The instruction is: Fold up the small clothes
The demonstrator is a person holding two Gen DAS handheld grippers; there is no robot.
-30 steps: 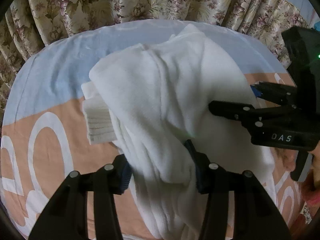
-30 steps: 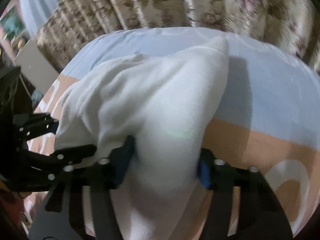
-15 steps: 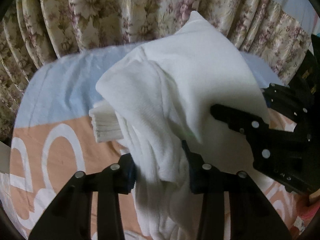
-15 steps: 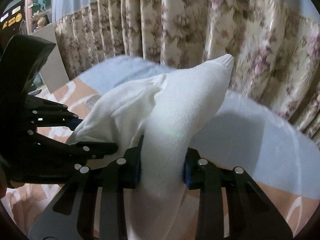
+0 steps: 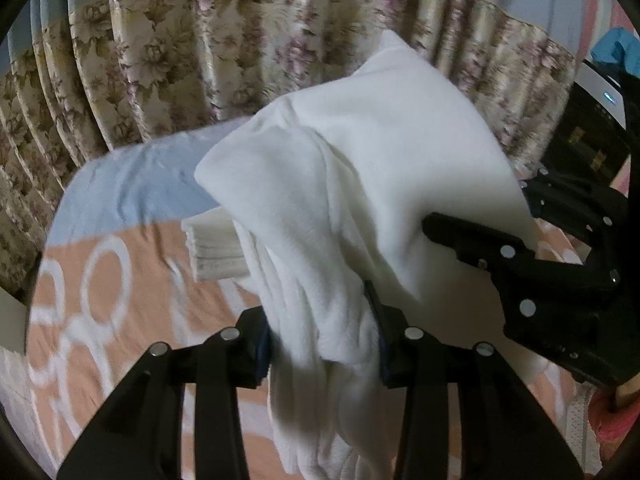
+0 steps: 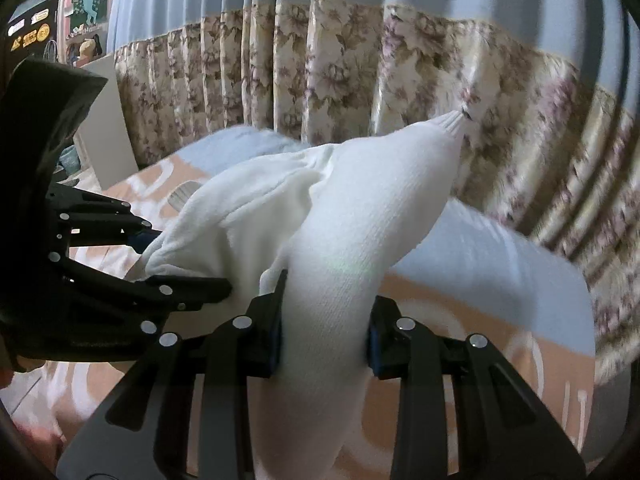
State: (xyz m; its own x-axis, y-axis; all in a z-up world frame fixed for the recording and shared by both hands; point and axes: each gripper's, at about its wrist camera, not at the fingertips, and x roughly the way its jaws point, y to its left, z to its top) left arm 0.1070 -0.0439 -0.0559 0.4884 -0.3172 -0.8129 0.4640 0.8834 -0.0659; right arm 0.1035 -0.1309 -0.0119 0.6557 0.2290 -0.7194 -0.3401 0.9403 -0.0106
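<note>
A white garment (image 5: 360, 184) is pinched between the narrowly parted pads of the left gripper (image 5: 322, 344) and the right gripper (image 6: 324, 332), held bunched ahead of both, above the bed (image 5: 120, 264), before the curtain (image 5: 200, 48).

Garment (image 5: 360, 208) above bedspread (image 5: 132, 208); curtain (image 5: 200, 60) behind.
</note>
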